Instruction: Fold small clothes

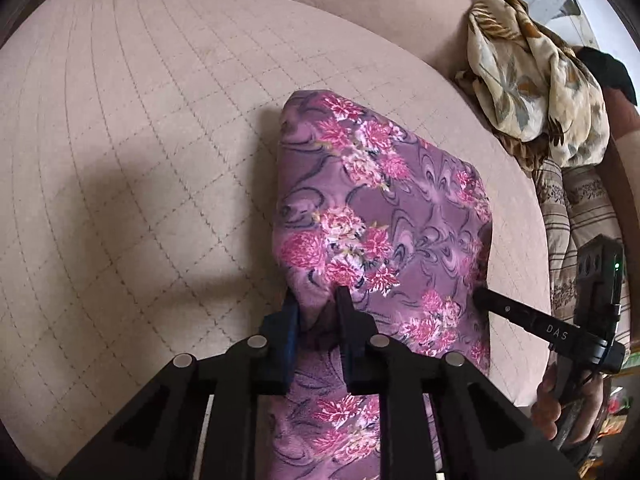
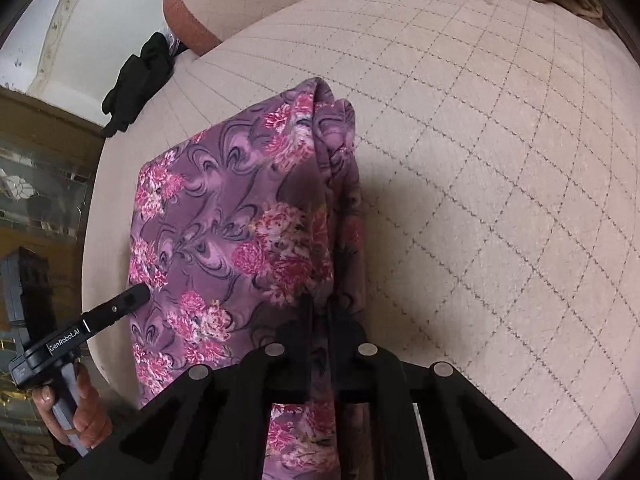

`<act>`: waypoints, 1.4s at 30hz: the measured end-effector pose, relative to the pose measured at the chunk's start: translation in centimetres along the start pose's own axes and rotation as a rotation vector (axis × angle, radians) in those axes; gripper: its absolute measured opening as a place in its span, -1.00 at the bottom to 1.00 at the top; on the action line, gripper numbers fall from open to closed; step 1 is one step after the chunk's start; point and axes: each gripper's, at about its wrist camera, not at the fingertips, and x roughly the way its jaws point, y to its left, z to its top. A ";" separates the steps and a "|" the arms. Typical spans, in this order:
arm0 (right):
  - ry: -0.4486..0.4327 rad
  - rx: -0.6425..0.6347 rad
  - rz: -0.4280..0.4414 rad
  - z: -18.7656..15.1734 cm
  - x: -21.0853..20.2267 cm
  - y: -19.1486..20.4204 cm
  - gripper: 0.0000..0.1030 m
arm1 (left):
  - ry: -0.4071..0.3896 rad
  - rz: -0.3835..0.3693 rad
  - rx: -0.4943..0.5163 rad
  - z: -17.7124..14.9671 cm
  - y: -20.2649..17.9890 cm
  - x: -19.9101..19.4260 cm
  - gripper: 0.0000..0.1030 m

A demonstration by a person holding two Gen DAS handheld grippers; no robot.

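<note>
Both grippers are pinching the near corners of the purple floral cloth [image 1: 384, 208]: left gripper [image 1: 316, 300] bottom center, right gripper [image 2: 316, 304] clamped tight. It's mid-frame on the quilted bed [image 1: 120, 140], partly folded I'd guess. Beige scarf pile [image 1: 536, 80] upper right looks unfolded.

Right gripper [image 2: 318, 304] clamped on purple floral cloth [image 2: 224, 216] over quilted bed [image 2: 500, 184]; left gripper [image 2: 136, 296] touching the cloth's left edge.
</note>
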 end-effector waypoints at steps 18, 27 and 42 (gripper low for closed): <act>-0.079 0.073 0.033 -9.2 -2.0 0.0 -0.66 | -0.134 -0.013 0.061 -7.5 0.3 -3.8 -0.81; -0.073 0.076 0.034 -14.3 -2.4 0.4 0.12 | -0.083 -0.038 -0.027 -13.6 3.9 -3.9 -0.14; -0.061 0.043 -0.064 -15.1 -2.3 -0.4 -0.70 | -0.143 -0.009 0.048 -15.6 2.9 -5.6 -0.82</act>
